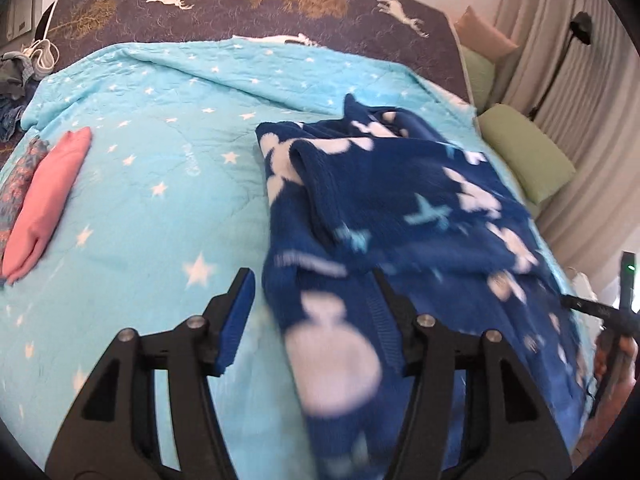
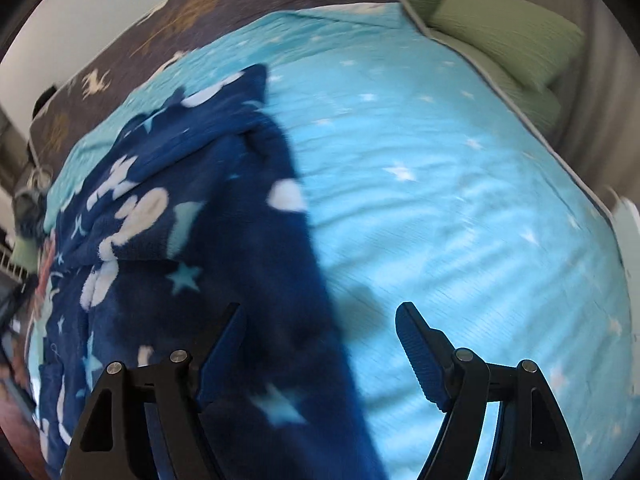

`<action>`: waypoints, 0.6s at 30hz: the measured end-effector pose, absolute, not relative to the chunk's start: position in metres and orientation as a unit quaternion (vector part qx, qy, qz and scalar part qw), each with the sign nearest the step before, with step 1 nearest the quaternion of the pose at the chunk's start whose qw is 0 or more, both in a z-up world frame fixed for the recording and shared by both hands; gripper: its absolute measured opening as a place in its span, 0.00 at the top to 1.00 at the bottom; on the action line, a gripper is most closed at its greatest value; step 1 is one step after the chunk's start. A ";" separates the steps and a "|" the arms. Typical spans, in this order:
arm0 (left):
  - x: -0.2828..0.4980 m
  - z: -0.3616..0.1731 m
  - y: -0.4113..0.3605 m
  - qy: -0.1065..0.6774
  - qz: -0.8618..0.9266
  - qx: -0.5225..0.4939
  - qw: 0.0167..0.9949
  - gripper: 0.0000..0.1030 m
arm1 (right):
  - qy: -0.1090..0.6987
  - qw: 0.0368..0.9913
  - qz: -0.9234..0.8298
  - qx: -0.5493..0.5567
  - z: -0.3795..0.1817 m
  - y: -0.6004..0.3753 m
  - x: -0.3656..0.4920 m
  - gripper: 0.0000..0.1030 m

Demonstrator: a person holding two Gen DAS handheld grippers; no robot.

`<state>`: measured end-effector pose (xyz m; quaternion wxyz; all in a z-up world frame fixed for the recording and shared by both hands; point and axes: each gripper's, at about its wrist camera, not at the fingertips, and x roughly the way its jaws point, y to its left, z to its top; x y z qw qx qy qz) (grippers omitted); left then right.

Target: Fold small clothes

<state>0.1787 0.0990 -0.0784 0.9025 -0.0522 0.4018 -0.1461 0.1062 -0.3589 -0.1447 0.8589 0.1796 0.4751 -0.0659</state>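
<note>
A dark blue fleece garment with white and pale blue prints lies rumpled on a turquoise star blanket. My left gripper hovers open over the garment's near left edge. Its left finger is over bare blanket and its right finger over the fleece, with neither pad pressing the cloth. In the right wrist view the same garment fills the left half. My right gripper stands open astride the garment's right edge, its left finger above the fleece and its right finger above the blanket.
A folded pink garment lies at the blanket's left edge beside a folded patterned cloth. Loose clothes are heaped at the far left. Green pillows sit off the bed's right side. A dark deer-print sheet covers the far end.
</note>
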 end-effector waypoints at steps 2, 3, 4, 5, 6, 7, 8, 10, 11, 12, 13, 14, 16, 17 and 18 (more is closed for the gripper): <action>0.156 -0.076 0.100 0.402 -0.153 -0.059 0.901 0.31 | 0.470 0.859 -0.069 0.190 -0.144 -0.369 0.092 0.24; 0.144 -0.076 0.101 0.404 -0.157 -0.060 0.899 0.31 | 0.466 0.860 -0.067 0.196 -0.143 -0.372 0.083 0.24; 0.131 -0.078 0.100 0.409 -0.162 -0.056 0.896 0.31 | 0.463 0.861 -0.064 0.200 -0.142 -0.371 0.072 0.24; 0.120 -0.080 0.099 0.415 -0.164 -0.052 0.894 0.31 | 0.462 0.861 -0.062 0.202 -0.142 -0.371 0.063 0.24; 0.111 -0.082 0.099 0.420 -0.164 -0.049 0.891 0.31 | 0.462 0.861 -0.059 0.203 -0.143 -0.371 0.055 0.24; 0.101 -0.085 0.098 0.427 -0.164 -0.049 0.888 0.31 | 0.461 0.862 -0.056 0.203 -0.144 -0.372 0.047 0.24; 0.090 -0.088 0.097 0.435 -0.165 -0.051 0.884 0.31 | 0.461 0.862 -0.053 0.204 -0.144 -0.371 0.041 0.24; 0.071 -0.096 0.098 0.449 -0.169 -0.064 0.875 0.31 | 0.462 0.861 -0.048 0.208 -0.145 -0.370 0.028 0.24; 0.062 -0.099 0.100 0.454 -0.171 -0.072 0.871 0.31 | 0.461 0.861 -0.046 0.210 -0.146 -0.371 0.021 0.24; 0.053 -0.101 0.101 0.459 -0.171 -0.078 0.868 0.31 | 0.460 0.861 -0.042 0.213 -0.146 -0.370 0.015 0.24; 0.044 -0.102 0.101 0.461 -0.168 -0.079 0.868 0.31 | 0.458 0.861 -0.039 0.216 -0.147 -0.370 0.007 0.24; 0.035 -0.102 0.100 0.462 -0.164 -0.076 0.868 0.31 | 0.457 0.862 -0.036 0.218 -0.146 -0.368 0.002 0.24; 0.022 -0.096 0.098 0.456 -0.164 -0.067 0.872 0.31 | 0.452 0.864 -0.028 0.219 -0.144 -0.365 -0.009 0.24; 0.015 -0.091 0.095 0.450 -0.169 -0.062 0.875 0.31 | 0.448 0.867 -0.022 0.217 -0.142 -0.362 -0.014 0.24; 0.009 -0.084 0.091 0.442 -0.176 -0.057 0.878 0.31 | 0.443 0.871 -0.013 0.212 -0.138 -0.358 -0.021 0.24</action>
